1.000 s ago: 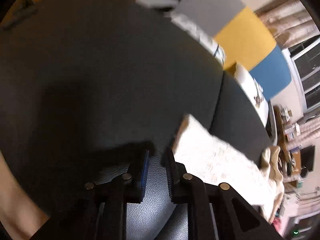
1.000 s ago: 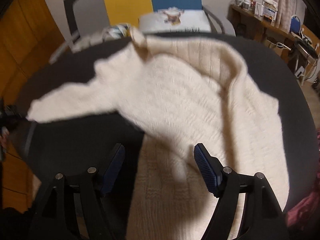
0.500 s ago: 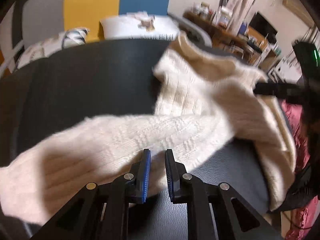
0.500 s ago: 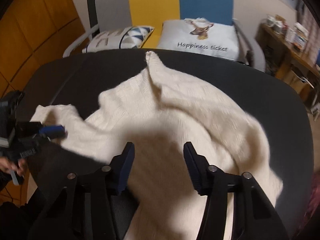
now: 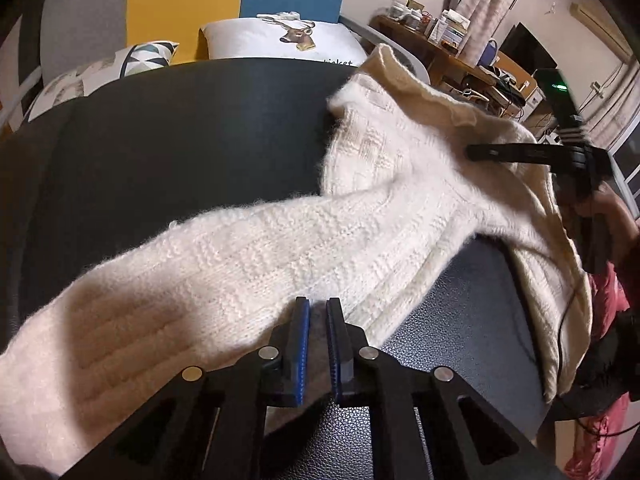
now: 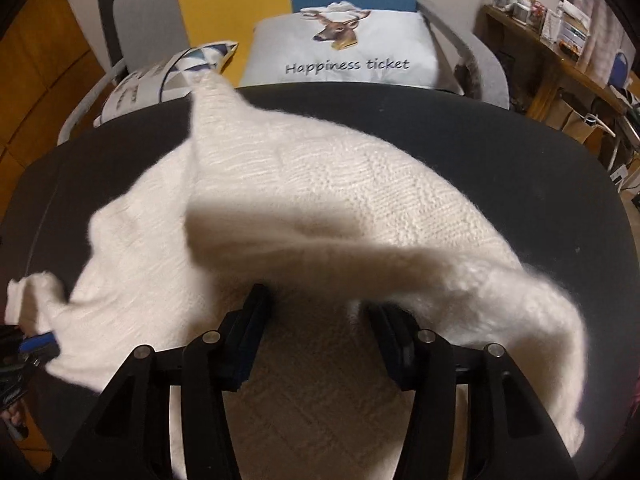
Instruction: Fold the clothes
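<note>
A fluffy cream knit sweater [image 5: 280,256] lies spread on a dark round table [image 5: 180,128]. My left gripper [image 5: 319,312] is at the near edge of the long sleeve. Its jaws are closing to a narrow gap, with the sleeve's edge pinched between the blue pads. The right wrist view shows that gripper [image 6: 36,346] at the far left with the sleeve end bunched at it. My right gripper [image 6: 318,300] is over the sweater [image 6: 320,184] body. A raised, blurred fold crosses its fingertips and hides the right one. Its jaws stand half wide around thick fabric.
Behind the table is a sofa with a deer cushion [image 6: 344,52] and a patterned cushion [image 6: 160,76]. A cluttered wooden desk [image 5: 440,40] stands at the back right. The person's red clothing [image 5: 608,312] is close to the table's right edge.
My left gripper swung from bare table onto the sleeve and its jaws narrowed on the edge. The right gripper's jaws narrowed and it moved over the body; a fold now rises across its tips.
</note>
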Demonstrator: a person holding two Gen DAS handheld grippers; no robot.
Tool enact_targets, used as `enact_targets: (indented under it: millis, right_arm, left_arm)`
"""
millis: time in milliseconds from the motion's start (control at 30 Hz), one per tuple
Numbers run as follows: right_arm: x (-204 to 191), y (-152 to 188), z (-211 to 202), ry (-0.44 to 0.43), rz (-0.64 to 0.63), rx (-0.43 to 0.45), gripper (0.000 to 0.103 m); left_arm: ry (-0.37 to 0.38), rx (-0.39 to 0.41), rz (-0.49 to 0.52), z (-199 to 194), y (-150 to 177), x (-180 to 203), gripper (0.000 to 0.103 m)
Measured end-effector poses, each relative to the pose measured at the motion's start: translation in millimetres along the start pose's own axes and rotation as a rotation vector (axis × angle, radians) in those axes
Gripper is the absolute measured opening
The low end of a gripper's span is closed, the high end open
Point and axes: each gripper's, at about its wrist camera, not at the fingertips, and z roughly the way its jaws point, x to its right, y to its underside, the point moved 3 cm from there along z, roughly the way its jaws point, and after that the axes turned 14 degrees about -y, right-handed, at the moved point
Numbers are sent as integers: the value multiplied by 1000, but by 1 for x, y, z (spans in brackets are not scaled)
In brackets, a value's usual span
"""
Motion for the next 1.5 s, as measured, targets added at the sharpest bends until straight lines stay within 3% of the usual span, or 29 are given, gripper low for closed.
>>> enact_targets:
  millis: [67, 133, 233, 300, 467, 600, 833, 1067, 1333, 1400, 1500]
  right_arm:
    - [-6, 11, -22, -54, 17, 27, 55]
    - [-11, 32, -61, -151, 61, 111, 55]
    - [-12, 85, -116, -266, 134, 243, 55]
    - [-14, 135, -146, -312, 171, 307, 55]
    - [-37, 233, -156, -329, 189, 247, 55]
    - [-45, 272, -130, -365, 223, 205, 55]
    - [-8, 263, -127, -440, 358, 363, 55]
    - [11, 263, -125, -536, 458, 425, 55]
    - [-5, 269, -162, -618, 372, 567, 55]
    - [-11, 267, -170, -656, 351, 593, 60]
    - [-7, 264, -151, -592, 391, 529, 63]
  left_arm:
    - [72, -9, -65, -6, -1, -1, 9]
    - [155, -19, -140, -13, -3, -2, 6]
    - [384, -43, -220, -28, -5, 19, 8]
    - [459, -83, -209, -27, -5, 49, 8]
    - [583, -217, -225, -11, -9, 130, 8]
    - [613, -293, -230, -3, -9, 191, 8]
    - [577, -391, -291, 17, -12, 237, 8]
    - [550, -486, -398, 45, 0, 249, 11]
    - [559, -543, -521, 56, 2, 255, 17]
    - [544, -542, -523, 56, 2, 258, 17]
    - [519, -537, -529, 53, 1, 262, 18]
